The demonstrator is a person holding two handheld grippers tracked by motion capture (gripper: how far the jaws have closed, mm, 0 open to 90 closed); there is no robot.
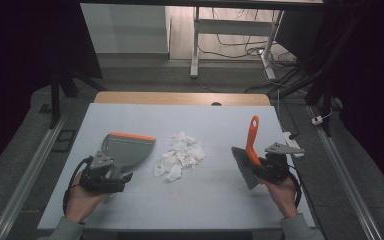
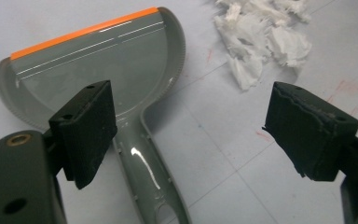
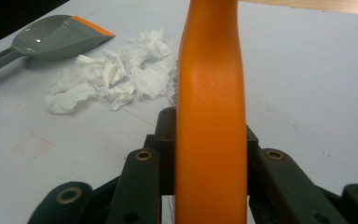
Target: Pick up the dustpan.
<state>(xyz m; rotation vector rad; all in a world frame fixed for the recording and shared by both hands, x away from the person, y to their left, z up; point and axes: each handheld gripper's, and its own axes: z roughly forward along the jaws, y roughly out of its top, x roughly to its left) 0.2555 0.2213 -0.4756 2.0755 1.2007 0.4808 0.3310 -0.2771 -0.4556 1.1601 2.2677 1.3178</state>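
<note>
Broadly, the pale table [image 1: 215, 200] carries everything, and in the high view the grey dustpan [image 1: 125, 150] lies at about nine o'clock from the table's middle, its orange lip pointing away from the person and its handle running back toward the left gripper [image 1: 111, 176]. That gripper's jaws stand wide apart, one on each side of the handle [image 2: 144, 172] without touching it; the glossy, stiff plastic looks light but slick, so the narrow handle is the sensible place to close on, squarely rather than near the pan's flared bowl. At about three o'clock the right gripper [image 1: 265, 167] is clamped on the orange handle of the brush [image 1: 247, 160], with the grey bristles angled down toward the table; the handle fills the gap between its jaws in the right gripper view. Between the two tools, near the centre, sits a heap of torn white tissue [image 1: 181, 156], soft, nearly weightless and likely to scatter under a hard sweep.
</note>
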